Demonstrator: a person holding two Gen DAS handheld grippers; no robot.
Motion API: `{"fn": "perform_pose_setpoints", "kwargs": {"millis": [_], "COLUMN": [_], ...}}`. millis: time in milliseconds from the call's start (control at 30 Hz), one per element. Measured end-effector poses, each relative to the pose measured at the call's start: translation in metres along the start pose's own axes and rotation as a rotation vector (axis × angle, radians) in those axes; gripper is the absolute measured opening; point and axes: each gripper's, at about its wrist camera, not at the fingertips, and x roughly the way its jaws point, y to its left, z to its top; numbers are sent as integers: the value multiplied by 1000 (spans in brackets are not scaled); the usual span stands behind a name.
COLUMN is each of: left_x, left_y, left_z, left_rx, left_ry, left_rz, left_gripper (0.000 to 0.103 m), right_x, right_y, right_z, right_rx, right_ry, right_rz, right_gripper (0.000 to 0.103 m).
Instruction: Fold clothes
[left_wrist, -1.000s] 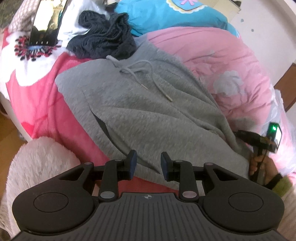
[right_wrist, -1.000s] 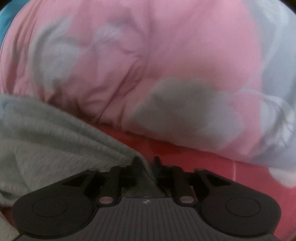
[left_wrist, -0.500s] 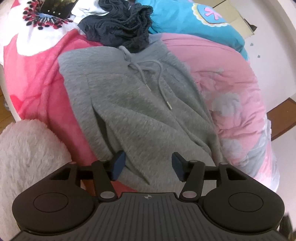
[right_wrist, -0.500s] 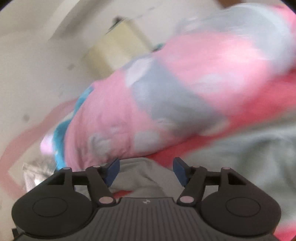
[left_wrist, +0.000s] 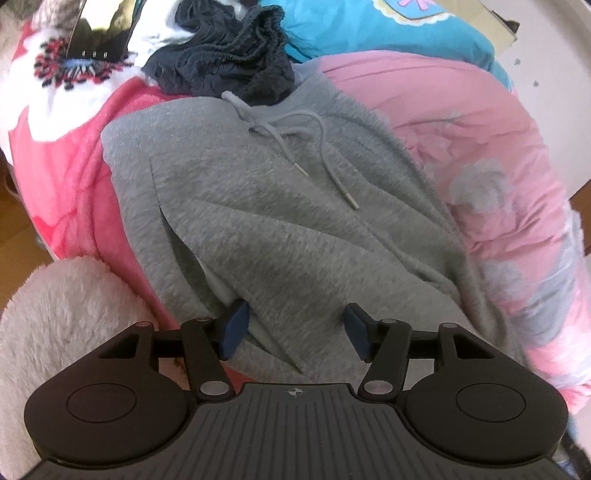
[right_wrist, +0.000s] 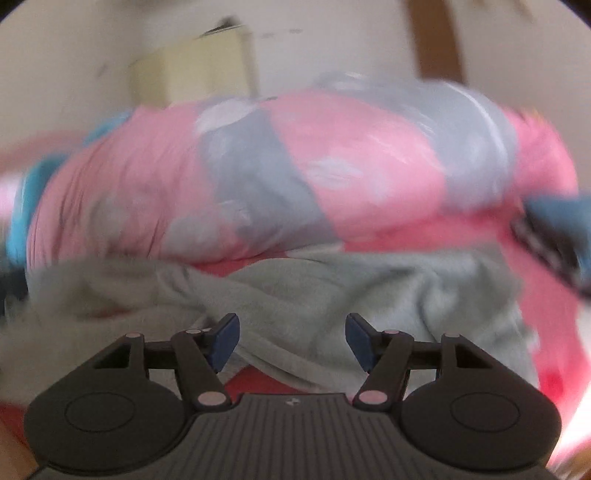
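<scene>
Fleece sweatpants (left_wrist: 280, 229), grey and fuzzy, lie spread flat across a bed covered by a bright pink plush blanket (left_wrist: 66, 155) with a white flower print. The waistband sits at the far end, where a grey drawstring (left_wrist: 295, 147) is tied in a loose bow, its two metal-tipped ends trailing down the cloth. A slanted pocket slit runs along the left side of the garment. Above the waistband lies a crumpled dark navy garment (left_wrist: 229, 59) with a gathered elastic edge. To the right bulges a smooth, puffy pink quilt (left_wrist: 480, 155) patterned with pale grey shapes, and behind it a turquoise pillow (left_wrist: 369, 33).

The left gripper (left_wrist: 293, 330) hovers over the near end of the sweatpants, its blue-padded jaws spread wide with grey fleece showing between them and nothing pinched. A fluffy pale pink sleeve (left_wrist: 70, 317) fills the lower left corner.

The right wrist view is blurred. The right gripper (right_wrist: 291, 339) likewise has its jaws wide apart, poised above a rumpled edge of the sweatpants (right_wrist: 332, 295), with the pink quilt (right_wrist: 332, 166) rising beyond.
</scene>
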Motion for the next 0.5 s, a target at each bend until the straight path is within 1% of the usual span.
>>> {"fn": "perform_pose_setpoints", "kwargs": {"millis": [33,100,133,200,233,300,500], "left_x": [0,1,2,2,3,4,6], "left_y": [-2,-5,-6,-4,-3,0,0], "left_z": [-1,-2,-2,-1,-1,1,0], "left_rx": [11,26,31,29,27,21,21], "left_ry": [-4,-8,-9,-7,-6,-2,-3], "left_rz": [12,27,31,25,20,8,-2], "left_gripper": [57,57,57,57,57,57,57], "right_x": [7,20,25,36,38,41,31], "right_y": [13,37,42,48,47,44,18], "right_z": [1,1,-1,-4,-7,-13,-29], "right_rx": [-66,-192,-217,-251,-266,-296,-322], "right_ry": [1,3,8,31,40,58,126], "right_rz": [-12,-34,-44,-81,-107,-160,-285], "right_gripper": [64,59,53,48,43,42,42]}}
